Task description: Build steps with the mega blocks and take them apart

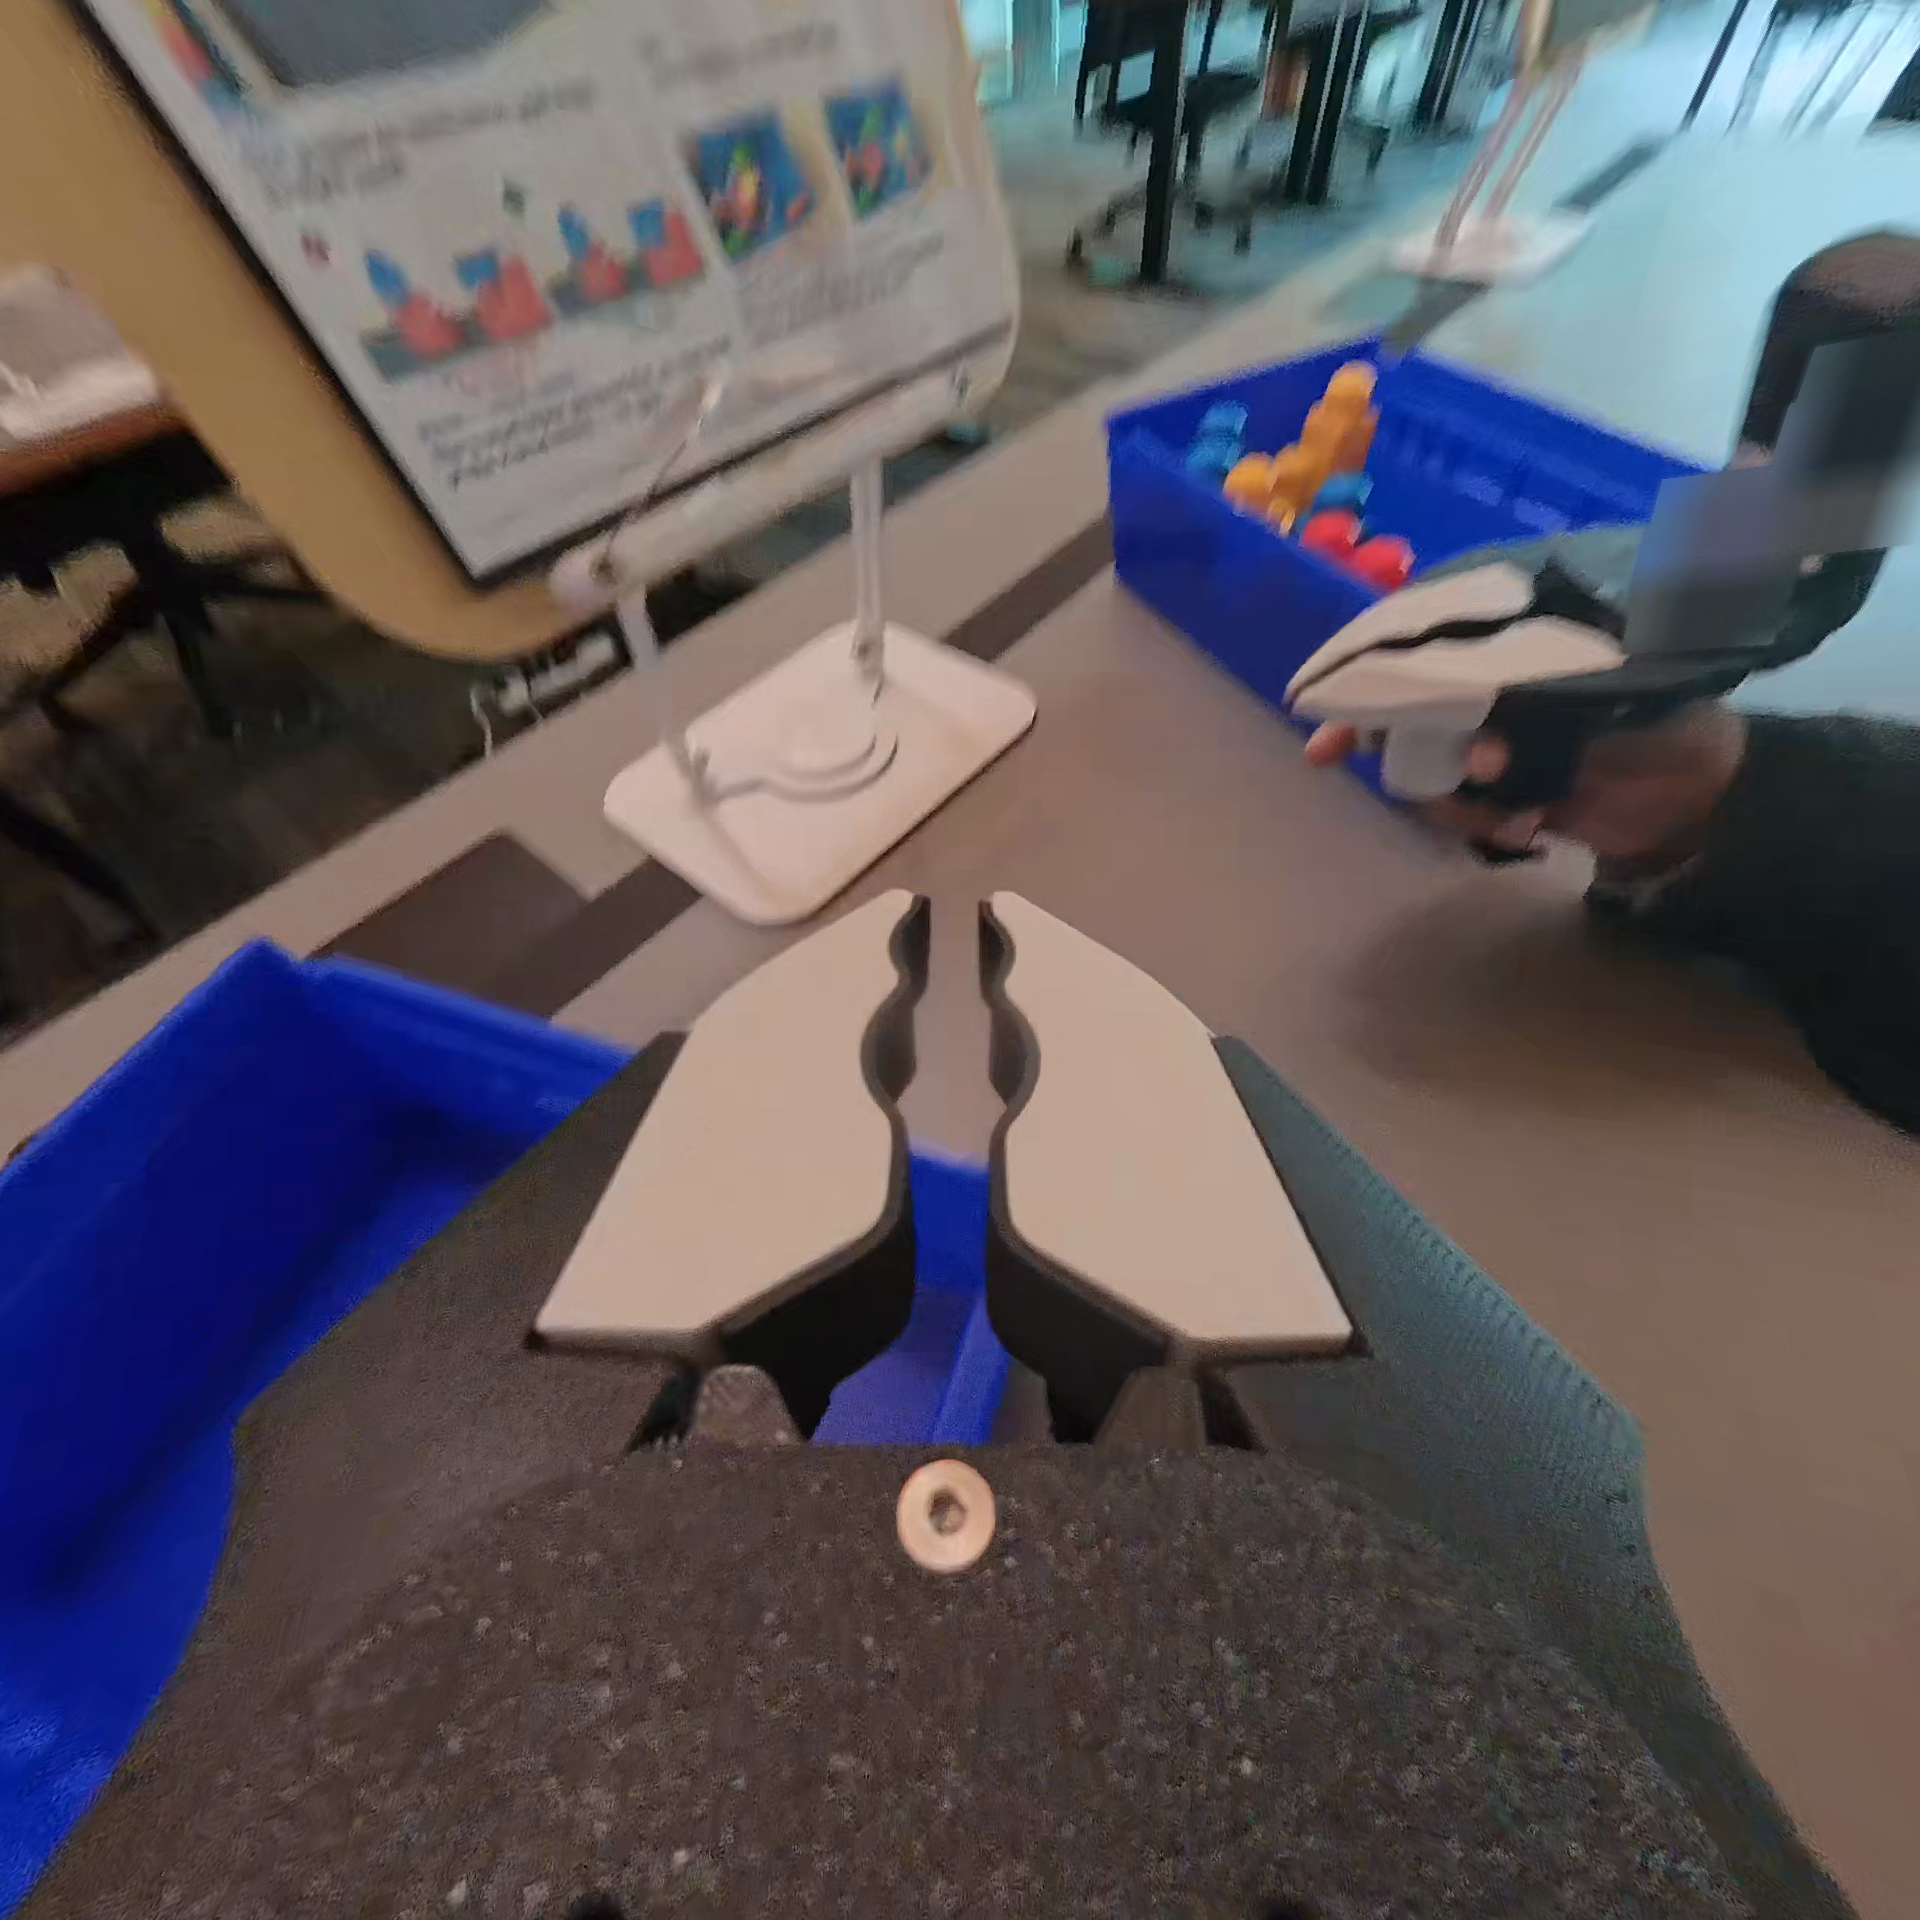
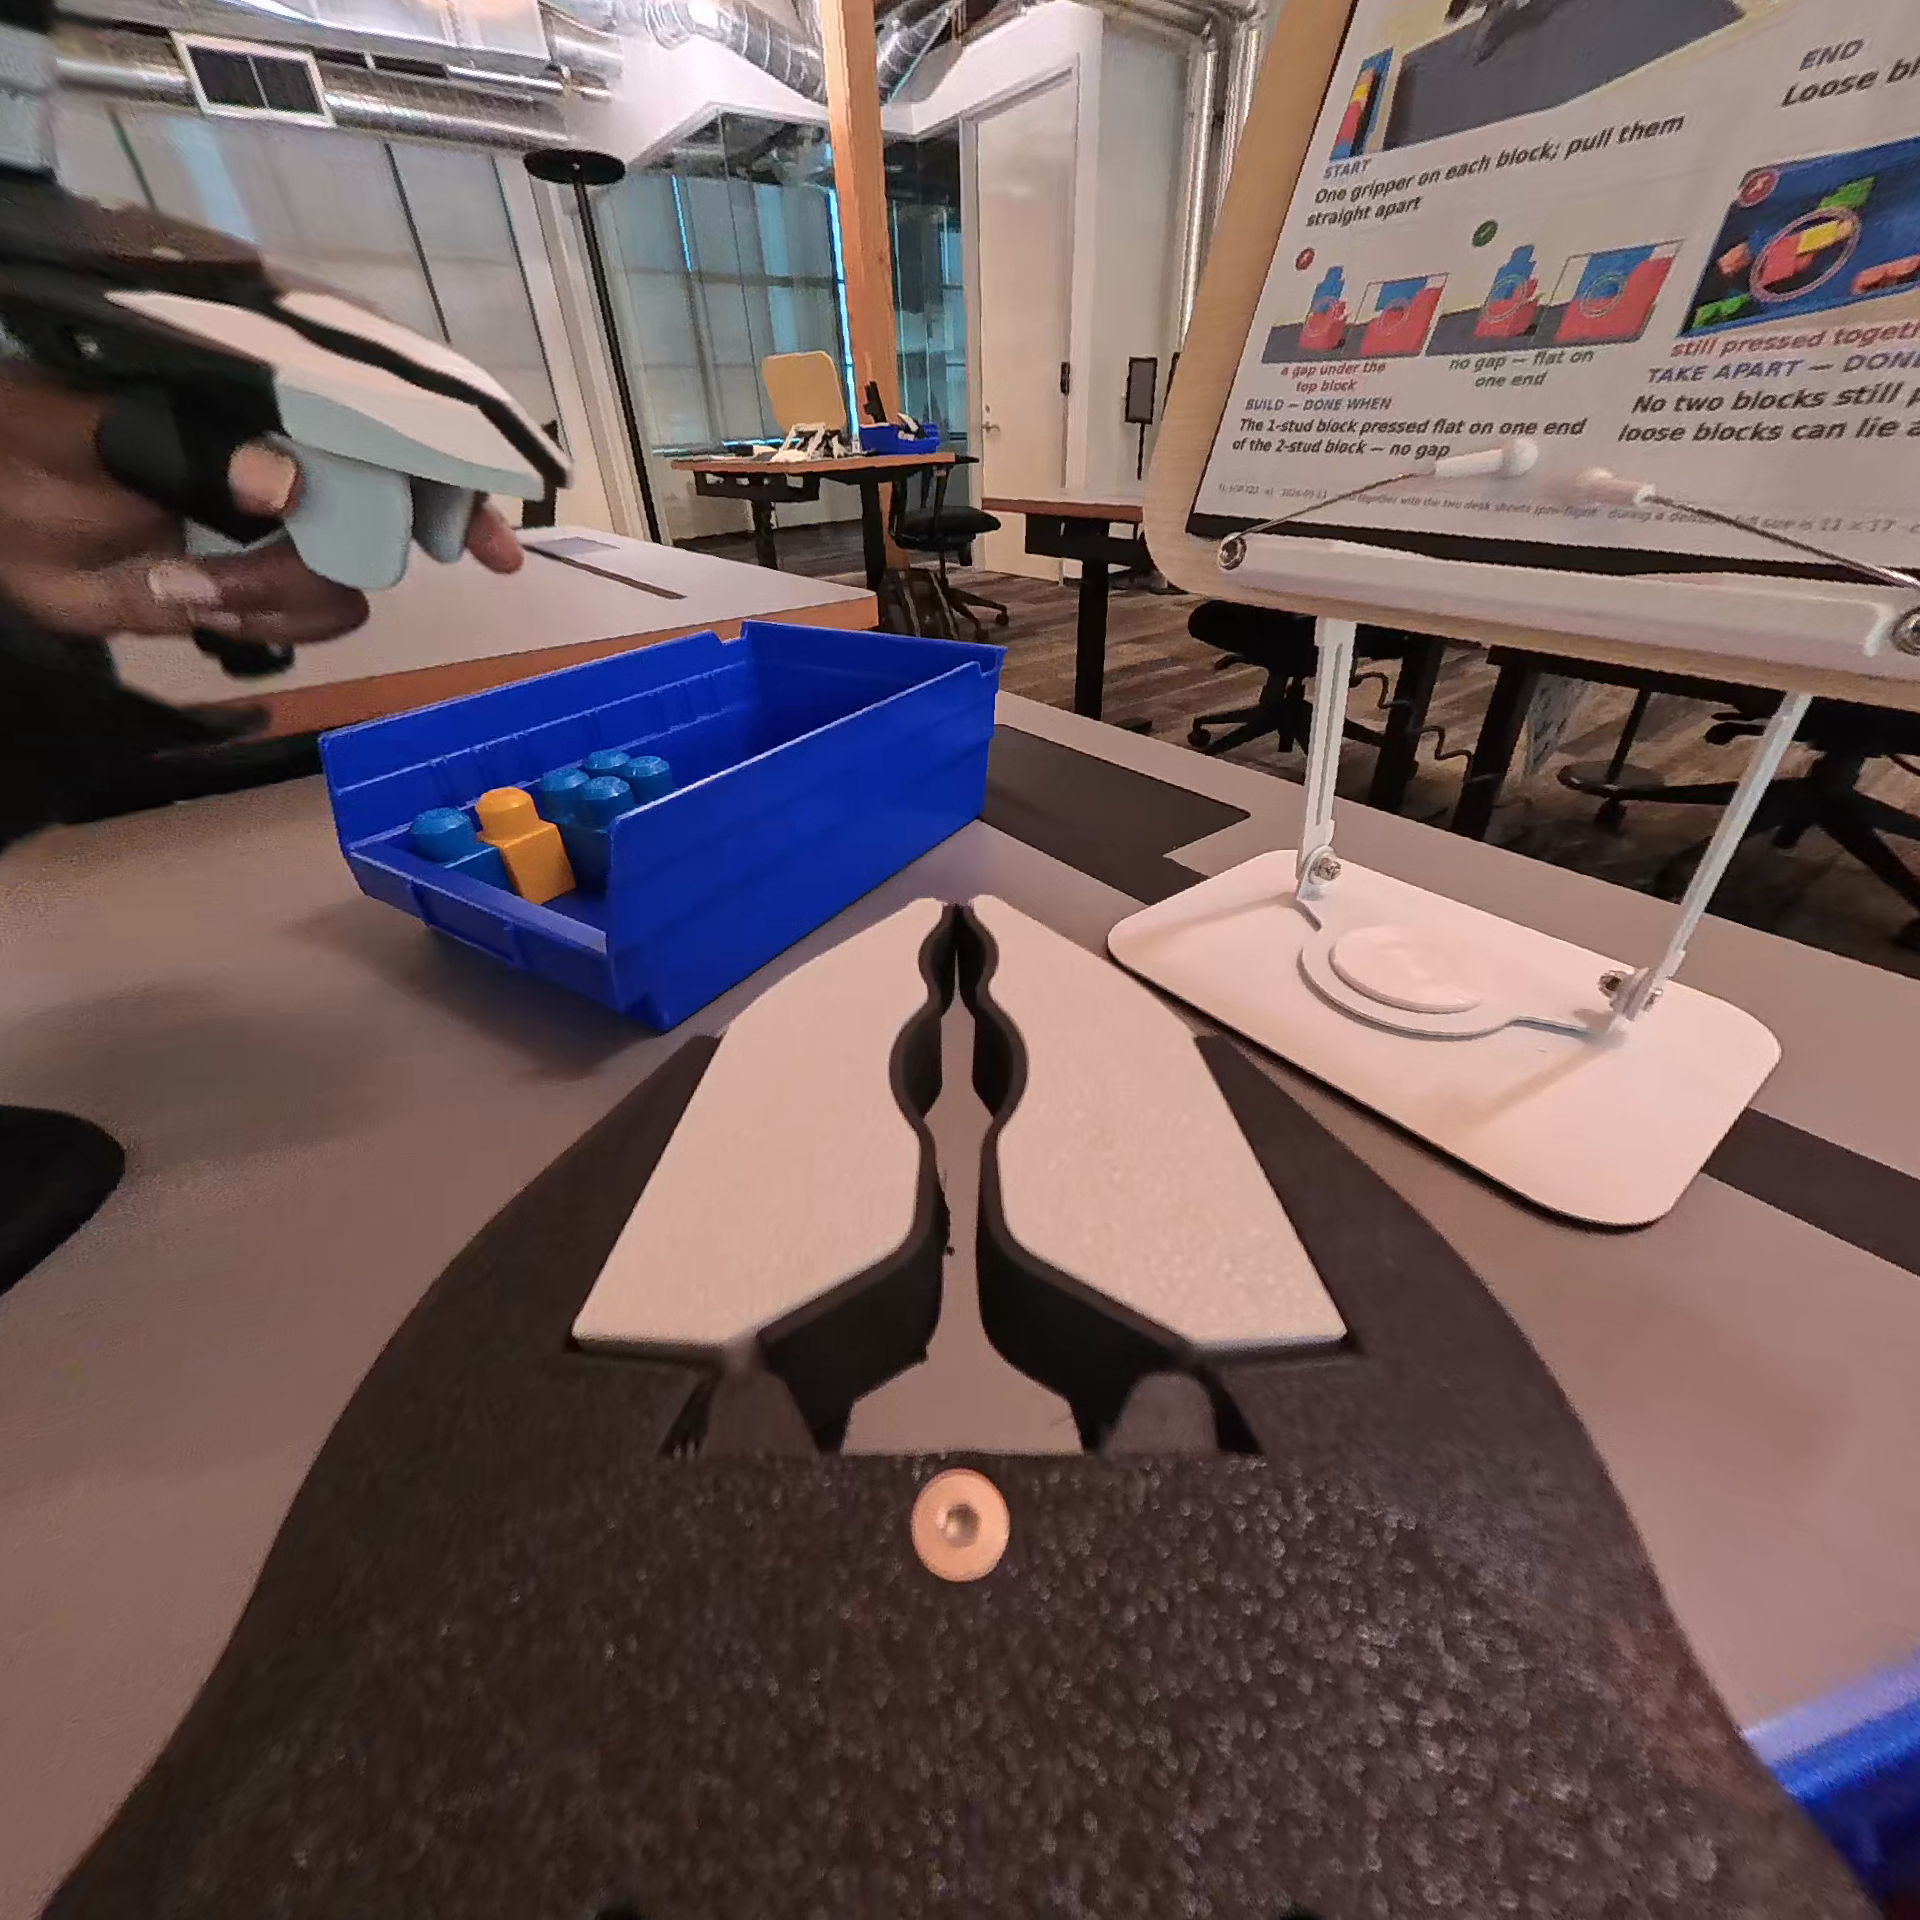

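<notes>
Hovering over grey table (image 2: 260, 1143), both grippers empty.
Left gripper (image 1: 954, 914): fingers slightly spread, nothing between them, above near bin (image 1: 208, 1195); far bin (image 1: 1226, 561) of blocks (image 1: 1320, 457) lies ahead to its right. Right gripper (image 2: 954, 920): fingertips almost pressed together, holding nothing; bin (image 2: 810, 862) with 1 orange block (image 2: 525, 842) and blue blocks (image 2: 603, 795) just ahead-left, white stand (image 2: 1455, 1091) ahead-right.

Glossy blue plastic bin (image 2: 727, 894), smooth matt grey counter (image 2: 208, 1039), white painted-metal stand base (image 2: 1507, 1091), grainy black tool body (image 2: 935, 1714).
</notes>
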The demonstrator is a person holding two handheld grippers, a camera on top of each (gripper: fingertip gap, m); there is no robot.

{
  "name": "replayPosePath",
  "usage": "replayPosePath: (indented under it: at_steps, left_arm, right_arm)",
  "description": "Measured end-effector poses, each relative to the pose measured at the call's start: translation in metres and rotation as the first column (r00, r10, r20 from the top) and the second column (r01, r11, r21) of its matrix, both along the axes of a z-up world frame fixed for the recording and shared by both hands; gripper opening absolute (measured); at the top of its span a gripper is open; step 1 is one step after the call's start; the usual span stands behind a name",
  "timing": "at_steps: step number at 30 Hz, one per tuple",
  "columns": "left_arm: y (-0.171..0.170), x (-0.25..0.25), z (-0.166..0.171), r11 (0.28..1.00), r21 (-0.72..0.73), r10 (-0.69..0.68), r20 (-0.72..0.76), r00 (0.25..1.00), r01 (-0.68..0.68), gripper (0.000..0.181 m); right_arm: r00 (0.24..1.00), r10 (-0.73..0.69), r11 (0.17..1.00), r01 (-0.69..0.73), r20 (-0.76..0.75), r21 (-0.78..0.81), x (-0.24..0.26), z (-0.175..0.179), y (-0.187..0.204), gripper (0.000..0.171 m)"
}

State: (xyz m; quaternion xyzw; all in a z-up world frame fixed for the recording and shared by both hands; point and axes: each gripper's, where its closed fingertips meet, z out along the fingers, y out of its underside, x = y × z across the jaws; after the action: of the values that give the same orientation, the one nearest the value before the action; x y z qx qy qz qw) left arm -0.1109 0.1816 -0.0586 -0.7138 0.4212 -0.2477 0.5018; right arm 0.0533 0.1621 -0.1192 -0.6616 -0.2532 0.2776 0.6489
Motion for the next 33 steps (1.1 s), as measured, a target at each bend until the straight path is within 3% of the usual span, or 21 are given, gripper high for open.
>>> replayPosePath:
  at_steps: [4, 7, 11, 14, 25, 29, 33]
  left_arm:
    - [0.034, -0.053, -0.025, 0.989, -0.120, 0.043, -0.321, 0.946, -0.085, 0.020]
    - [0.054, -0.098, -0.057, 0.957, -0.219, 0.038, -0.553, 0.832, -0.190, 0.026]
    - [0.069, -0.147, -0.098, 0.900, -0.317, -0.025, -0.723, 0.690, -0.299, 0.034]
    - [0.075, -0.172, -0.120, 0.859, -0.366, -0.066, -0.774, 0.630, -0.360, 0.039]
    - [0.081, -0.178, -0.157, 0.807, -0.438, -0.148, -0.800, 0.581, -0.397, 0.033]
    - [0.087, -0.175, -0.158, 0.833, -0.401, -0.133, -0.814, 0.566, -0.380, 0.030]
    - [0.097, -0.164, -0.139, 0.879, -0.330, -0.059, -0.793, 0.607, -0.345, 0.030]
  right_arm:
    - [1.000, 0.001, 1.000, -0.001, 0.008, -0.001, 0.001, 0.000, 0.000, 0.000]
    - [1.000, 0.010, 1.000, -0.009, 0.013, -0.011, 0.001, -0.003, 0.000, 0.000]
    - [1.000, 0.020, 1.000, -0.019, 0.017, -0.023, 0.000, -0.005, -0.001, 0.000]
    - [1.000, 0.025, 0.999, -0.025, 0.012, -0.026, 0.000, -0.005, -0.001, 0.000]
    - [0.999, 0.048, 0.998, -0.047, 0.011, -0.048, -0.002, -0.009, -0.001, 0.000]
    - [0.999, 0.050, 0.998, -0.049, 0.013, -0.051, -0.002, -0.009, -0.001, 0.000]
    - [0.999, 0.050, 0.998, -0.049, 0.011, -0.050, -0.001, -0.009, -0.001, 0.000]
